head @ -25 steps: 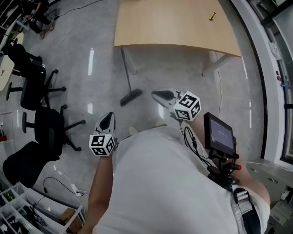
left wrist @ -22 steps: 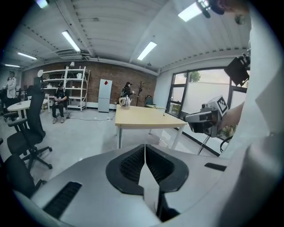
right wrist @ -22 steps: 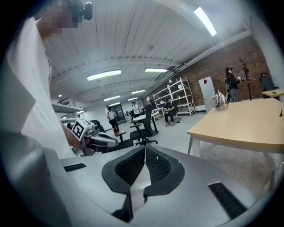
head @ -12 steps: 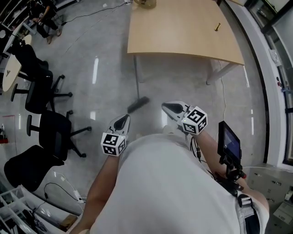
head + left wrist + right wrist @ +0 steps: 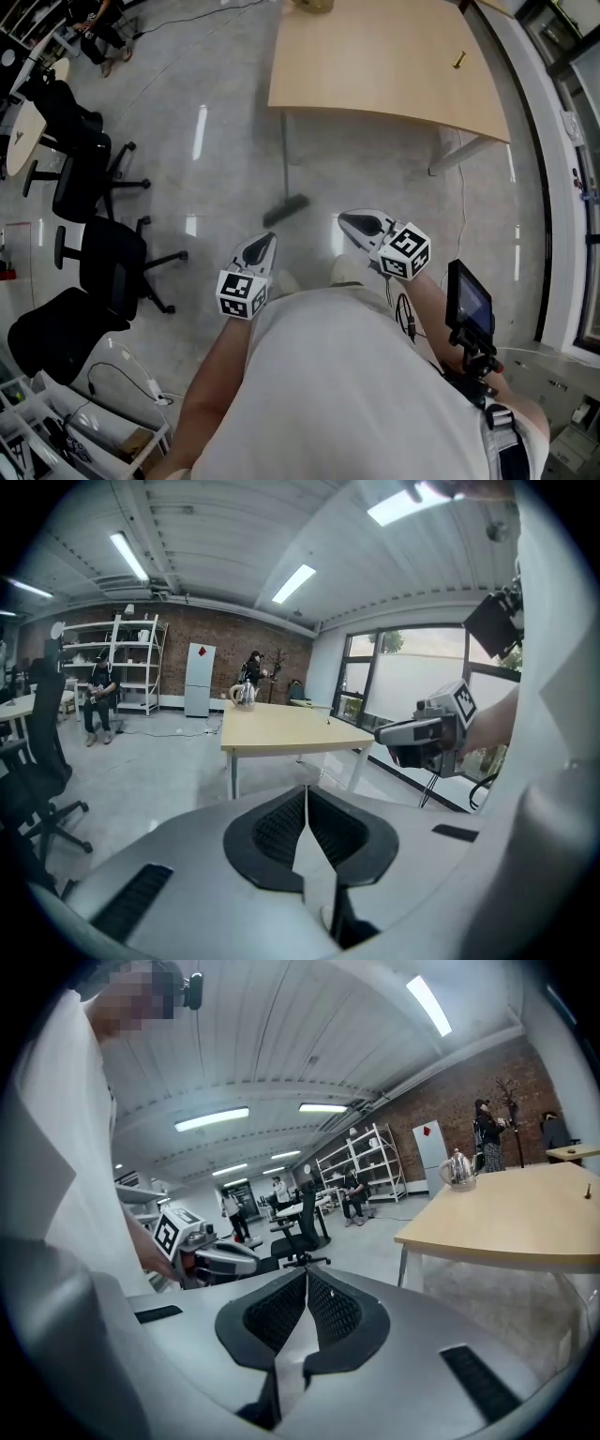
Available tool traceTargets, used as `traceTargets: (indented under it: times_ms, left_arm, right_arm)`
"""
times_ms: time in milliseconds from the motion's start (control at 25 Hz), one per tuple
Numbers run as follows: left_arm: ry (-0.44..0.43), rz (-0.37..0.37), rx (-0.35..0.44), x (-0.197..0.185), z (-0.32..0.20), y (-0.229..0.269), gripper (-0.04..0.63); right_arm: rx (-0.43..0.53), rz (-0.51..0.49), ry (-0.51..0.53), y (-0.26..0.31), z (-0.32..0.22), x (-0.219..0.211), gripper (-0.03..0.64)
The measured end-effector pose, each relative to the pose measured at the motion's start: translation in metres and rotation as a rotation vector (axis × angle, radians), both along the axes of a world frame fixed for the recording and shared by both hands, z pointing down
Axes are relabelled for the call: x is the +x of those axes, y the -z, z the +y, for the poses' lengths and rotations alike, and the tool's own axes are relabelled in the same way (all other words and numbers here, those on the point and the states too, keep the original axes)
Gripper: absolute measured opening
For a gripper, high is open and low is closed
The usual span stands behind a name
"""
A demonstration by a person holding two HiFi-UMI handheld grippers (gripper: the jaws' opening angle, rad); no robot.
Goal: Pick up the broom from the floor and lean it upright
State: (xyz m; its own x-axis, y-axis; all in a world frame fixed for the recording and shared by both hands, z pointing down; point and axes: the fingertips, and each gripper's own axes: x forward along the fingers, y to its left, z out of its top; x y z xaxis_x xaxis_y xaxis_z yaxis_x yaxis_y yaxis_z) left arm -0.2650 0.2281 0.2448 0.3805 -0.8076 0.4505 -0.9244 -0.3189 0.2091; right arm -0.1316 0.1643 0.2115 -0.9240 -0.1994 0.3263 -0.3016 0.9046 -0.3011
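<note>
The broom [image 5: 284,209] has its dark head on the grey floor, and its thin handle runs away from me to the near edge of the wooden table [image 5: 375,56]. Whether it lies flat or leans I cannot tell. My left gripper [image 5: 266,244] hovers just short of the broom head, to its left, shut and empty. My right gripper [image 5: 352,223] is level with it to the right of the head, shut and empty too. In the left gripper view the jaws [image 5: 305,799] are pressed together and the right gripper [image 5: 422,739] shows at the right. The right gripper view shows shut jaws [image 5: 307,1288] and the left gripper [image 5: 211,1258].
Black office chairs [image 5: 94,253] stand on the floor at the left. The table's white leg [image 5: 459,155] and a cable are at the right. A small brass piece [image 5: 458,59] lies on the table. A screen on a mount [image 5: 469,305] hangs by my right side. People are far off by the shelves [image 5: 131,667].
The view has shifted forward towards the table. My left gripper has come closer to the broom head. The right gripper has kept its place, and both jaws stayed shut.
</note>
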Motion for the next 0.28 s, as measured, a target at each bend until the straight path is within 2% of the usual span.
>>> traceTargets:
  times_ms: [280]
  left_arm:
    - [0.010,-0.008,0.000,0.005,-0.012,-0.002,0.015]
  right_arm:
    - [0.007,-0.005,0.011,-0.001,-0.016,0.001,0.018]
